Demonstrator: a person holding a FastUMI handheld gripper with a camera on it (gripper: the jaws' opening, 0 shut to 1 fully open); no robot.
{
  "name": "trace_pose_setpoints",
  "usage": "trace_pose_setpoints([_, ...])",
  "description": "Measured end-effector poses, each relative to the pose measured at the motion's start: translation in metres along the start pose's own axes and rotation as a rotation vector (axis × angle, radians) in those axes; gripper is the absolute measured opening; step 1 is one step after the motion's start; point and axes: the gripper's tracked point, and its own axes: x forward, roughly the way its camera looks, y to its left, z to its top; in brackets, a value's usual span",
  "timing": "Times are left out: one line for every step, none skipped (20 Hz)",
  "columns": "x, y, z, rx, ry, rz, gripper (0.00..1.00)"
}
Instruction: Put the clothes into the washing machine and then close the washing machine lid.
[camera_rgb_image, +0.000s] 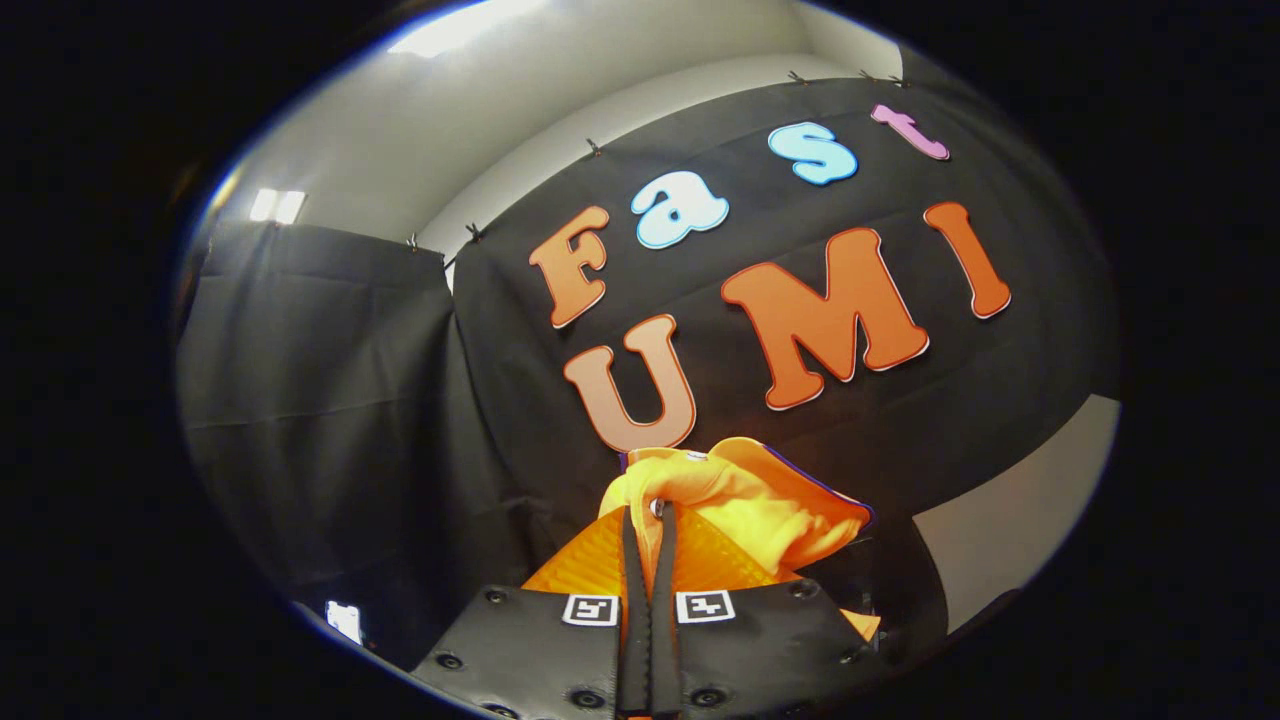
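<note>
My gripper (647, 512) is shut on a bunched yellow-orange garment (752, 497), both fingers pressed together with the cloth pinched between their tips. The fabric bulges up and to the right past the fingertips and hangs lifted in the air in front of the black cloth wall. A thin dark purple trim runs along the garment's upper right edge.
The black cloth wall (330, 400) stands close ahead and wraps round to the left. A pale surface (1010, 520) shows low on the right beyond the cloth. White wall and a ceiling light (460, 30) are above.
</note>
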Motion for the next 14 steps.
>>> trace_pose_setpoints([-0.002,0.001,-0.004,0.0,0.015,-0.003,0.08])
trace_pose_setpoints([-0.003,0.001,-0.009,0.0,0.029,-0.008,0.08])
trace_pose_setpoints([-0.002,-0.001,-0.013,-0.001,0.045,-0.017,0.08])
trace_pose_setpoints([-0.003,-0.002,-0.018,-0.002,0.063,-0.027,0.08])
trace_pose_setpoints([-0.005,-0.005,-0.024,-0.006,0.082,-0.04,0.08])
trace_pose_setpoints([-0.006,-0.007,-0.029,-0.012,0.103,-0.052,0.08])
trace_pose_setpoints([-0.008,-0.01,-0.036,-0.018,0.129,-0.059,0.08])
trace_pose_setpoints([-0.011,-0.011,-0.042,-0.022,0.157,-0.068,0.08])
trace_pose_setpoints([-0.015,-0.013,-0.048,-0.022,0.186,-0.077,0.07])
trace_pose_setpoints([-0.017,-0.014,-0.054,-0.019,0.212,-0.082,0.08])
trace_pose_setpoints([-0.018,-0.014,-0.058,-0.015,0.234,-0.087,0.08])
trace_pose_setpoints([-0.018,-0.014,-0.063,-0.013,0.256,-0.093,0.08])
trace_pose_setpoints([-0.019,-0.015,-0.069,-0.016,0.281,-0.102,0.08])
trace_pose_setpoints([-0.024,-0.018,-0.076,-0.021,0.309,-0.112,0.08])
